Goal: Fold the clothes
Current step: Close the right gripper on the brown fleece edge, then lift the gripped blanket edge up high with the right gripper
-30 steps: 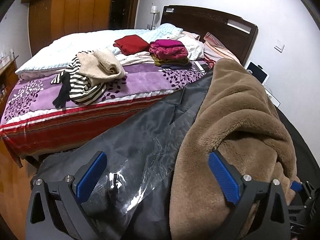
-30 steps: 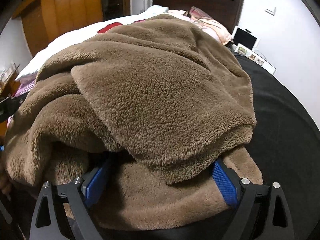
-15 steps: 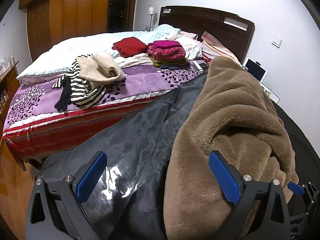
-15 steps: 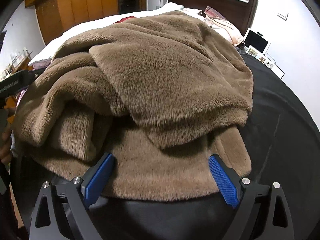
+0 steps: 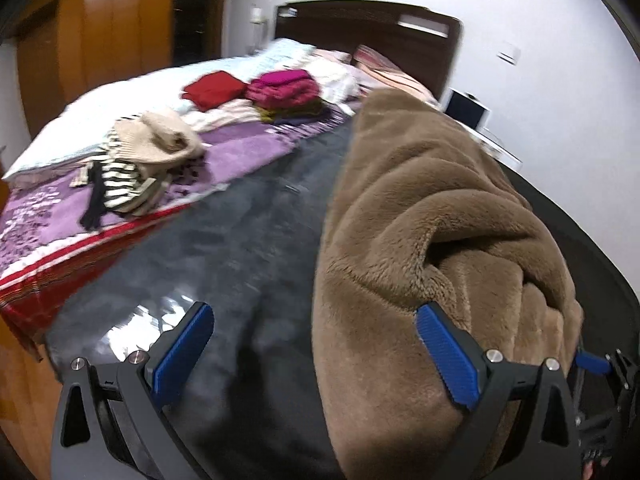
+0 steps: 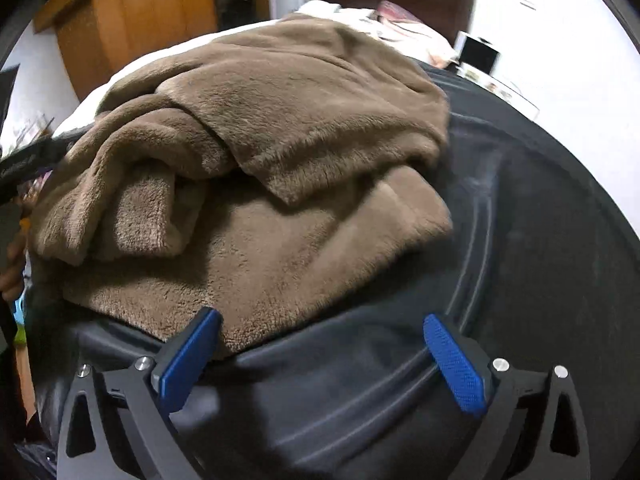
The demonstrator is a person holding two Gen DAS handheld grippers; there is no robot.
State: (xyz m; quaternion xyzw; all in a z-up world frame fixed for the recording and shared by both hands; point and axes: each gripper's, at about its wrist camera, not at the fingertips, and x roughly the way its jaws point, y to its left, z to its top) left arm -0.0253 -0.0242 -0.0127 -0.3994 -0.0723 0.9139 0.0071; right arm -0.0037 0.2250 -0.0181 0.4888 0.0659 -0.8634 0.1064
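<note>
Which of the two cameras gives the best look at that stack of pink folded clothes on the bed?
The left wrist view. There the pink folded stack sits in plain sight on the bed, beside a red folded garment, though a little blurred. In the right wrist view the brown fleece garment fills the middle and hides the stack completely.

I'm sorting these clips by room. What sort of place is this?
A bedroom, most likely: a bed with a dark wooden headboard, wooden wardrobe doors along the wall, and folded clothes stacked on the purple bedspread.

Bare dark sheet (image 6: pixel 540 240) lies open right of the bulky brown fleece (image 6: pixel 280 140)
</note>
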